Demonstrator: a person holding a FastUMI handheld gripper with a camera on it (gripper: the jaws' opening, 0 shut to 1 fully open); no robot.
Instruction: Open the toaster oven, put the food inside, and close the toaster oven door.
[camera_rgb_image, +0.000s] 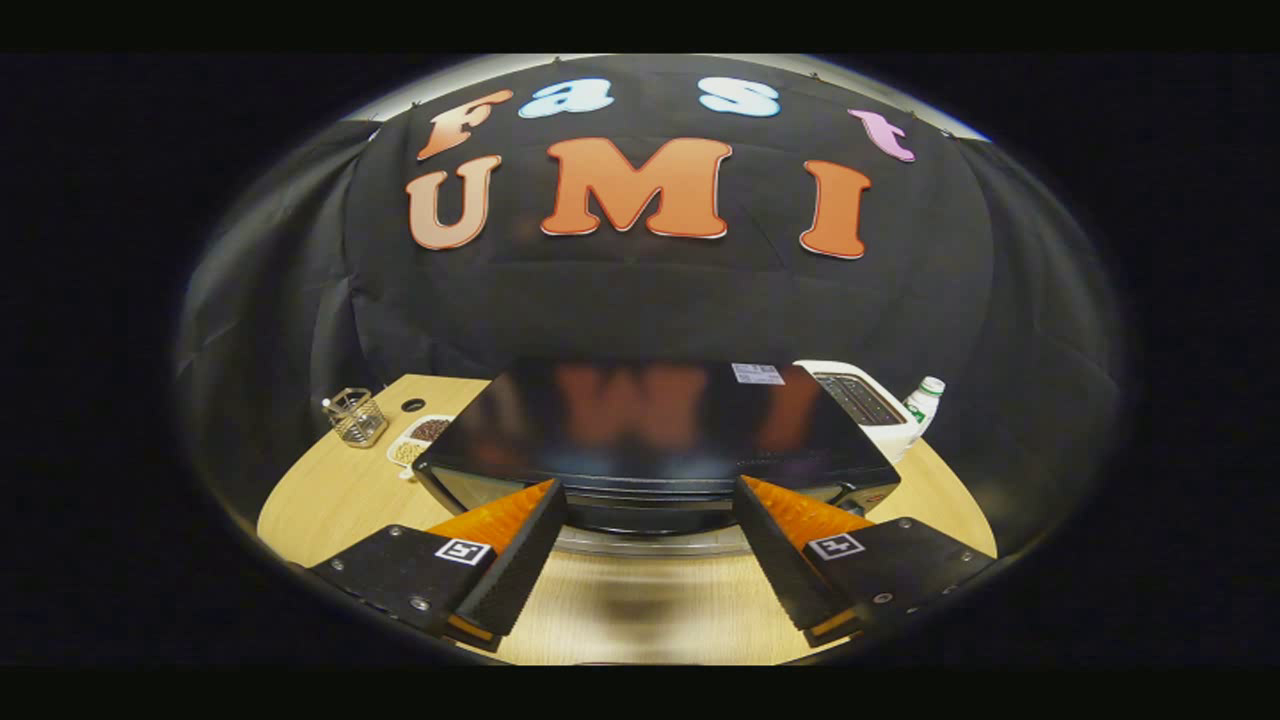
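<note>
The hand-held gripper hovers low over the table with its fingers spread wide and nothing between them, facing the front of the toaster oven. The oven, black with a glossy top, sits just ahead of the fingertips; its door looks closed, with a pale bar, probably the handle, running along the lower front between the two fingers. The step in hand appears to be the first, opening the door. The next move likely calls for easing forward, closing on that bar and swinging the door open. The food cannot be identified for certain; a divided dish and a wire basket lie left of the oven, a white appliance and a bottle to its right.
</note>
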